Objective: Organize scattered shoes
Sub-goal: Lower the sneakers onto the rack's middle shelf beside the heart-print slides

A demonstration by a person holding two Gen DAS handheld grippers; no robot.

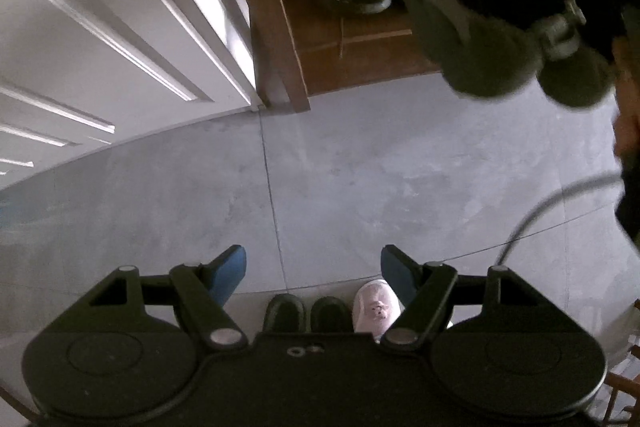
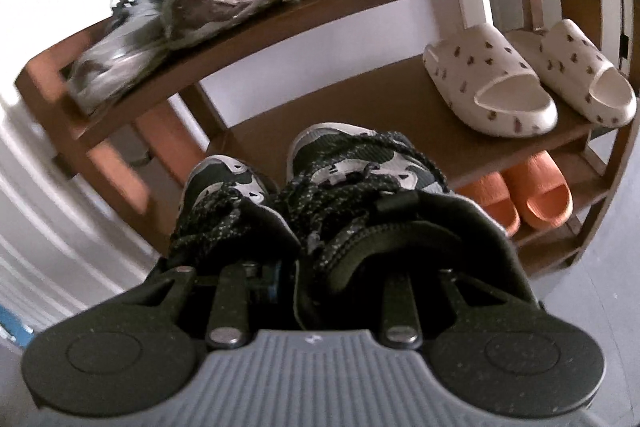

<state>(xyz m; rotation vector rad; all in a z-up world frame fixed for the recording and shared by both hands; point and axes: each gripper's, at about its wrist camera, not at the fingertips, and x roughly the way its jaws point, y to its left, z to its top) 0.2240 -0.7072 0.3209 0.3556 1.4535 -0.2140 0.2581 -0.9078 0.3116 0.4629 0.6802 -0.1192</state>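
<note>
The right gripper [image 2: 276, 279], clamped on a pair of black-laced sneakers [image 2: 320, 179], carries them toward the wooden shoe rack [image 2: 400, 99], seemingly bound for its middle shelf beside the spotted slides [image 2: 492, 87], while the left gripper [image 1: 314, 267] hangs open.

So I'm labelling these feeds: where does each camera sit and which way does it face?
Left wrist: on the left gripper, open, looking down at the floor; the person's feet show.
Right wrist: on the right gripper, facing the rack, shut on the sneakers.
Shared: the rack and the held sneakers, seen top right in the left view.
</note>
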